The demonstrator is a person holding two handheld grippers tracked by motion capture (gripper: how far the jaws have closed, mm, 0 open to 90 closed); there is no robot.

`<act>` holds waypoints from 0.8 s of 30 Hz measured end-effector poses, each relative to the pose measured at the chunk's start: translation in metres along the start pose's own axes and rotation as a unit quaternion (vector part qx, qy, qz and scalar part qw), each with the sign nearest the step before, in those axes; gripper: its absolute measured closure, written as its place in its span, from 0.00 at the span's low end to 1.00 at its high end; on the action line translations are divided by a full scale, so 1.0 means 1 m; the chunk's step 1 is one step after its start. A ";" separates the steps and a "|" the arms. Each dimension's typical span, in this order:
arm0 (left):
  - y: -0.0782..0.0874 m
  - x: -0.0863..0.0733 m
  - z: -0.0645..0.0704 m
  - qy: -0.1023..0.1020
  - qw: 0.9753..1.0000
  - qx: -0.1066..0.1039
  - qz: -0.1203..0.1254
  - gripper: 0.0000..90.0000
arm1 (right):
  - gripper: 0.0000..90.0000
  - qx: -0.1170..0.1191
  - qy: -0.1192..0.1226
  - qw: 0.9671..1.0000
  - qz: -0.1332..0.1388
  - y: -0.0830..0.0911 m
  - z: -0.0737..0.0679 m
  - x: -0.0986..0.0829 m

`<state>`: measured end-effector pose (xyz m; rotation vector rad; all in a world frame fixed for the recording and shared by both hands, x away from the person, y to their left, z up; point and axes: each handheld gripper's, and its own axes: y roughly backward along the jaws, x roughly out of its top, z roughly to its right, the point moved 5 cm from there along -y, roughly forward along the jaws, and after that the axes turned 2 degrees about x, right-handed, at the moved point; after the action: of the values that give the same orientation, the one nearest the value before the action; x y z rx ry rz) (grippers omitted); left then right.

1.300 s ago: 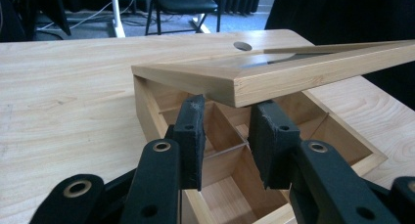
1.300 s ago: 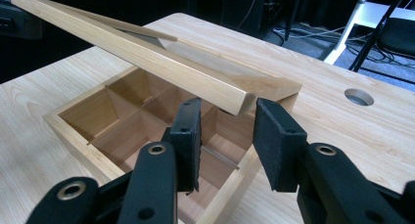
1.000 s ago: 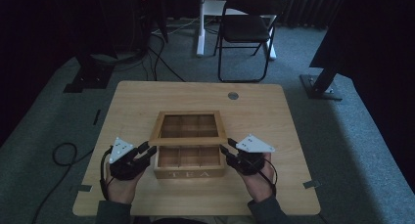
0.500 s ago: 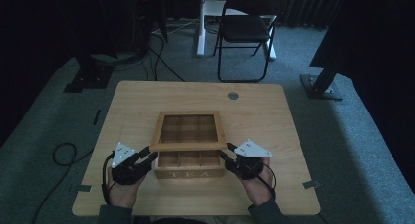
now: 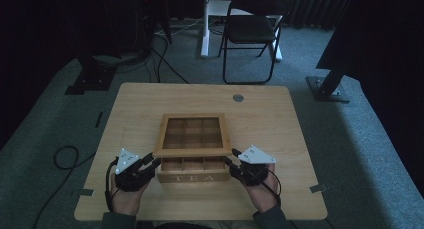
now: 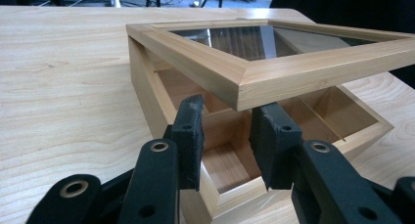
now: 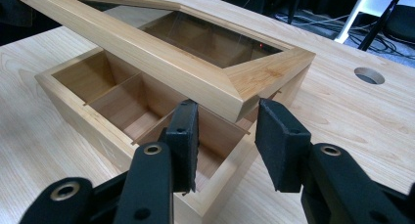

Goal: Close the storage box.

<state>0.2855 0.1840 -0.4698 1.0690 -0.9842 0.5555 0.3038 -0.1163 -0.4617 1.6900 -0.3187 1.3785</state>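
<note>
- Evidently, the lid of the tea box now stands higher at its front edge than a second ago; opening is under way.
- Box sits near the front edge of the surface.
- Left gripper and right gripper flank the box's front corners, fingers parted, holding nothing, under the lid corners.
- Behind the box the surface lies bare up to a round hole, leaving room for the swing.

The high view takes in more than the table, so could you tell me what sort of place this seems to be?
Probably a lab or studio set up for recording: a lone wooden table on grey carpet, dark curtains behind, a folding chair, cables on the floor and stand bases.
</note>
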 end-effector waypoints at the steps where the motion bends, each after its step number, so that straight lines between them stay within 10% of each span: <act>1: 0.000 0.000 0.000 0.000 1.000 0.000 -0.001 0.73 | 0.67 -0.001 0.001 1.000 0.000 0.000 0.000 -0.001; 24: -0.003 -0.010 0.003 -0.002 1.000 -0.001 -0.012 0.73 | 0.66 0.001 0.002 1.000 -0.008 -0.003 -0.003 -0.010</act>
<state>0.2822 0.1809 -0.4792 1.0795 -0.9741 0.5320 0.3002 -0.1158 -0.4718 1.6883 -0.3014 1.3713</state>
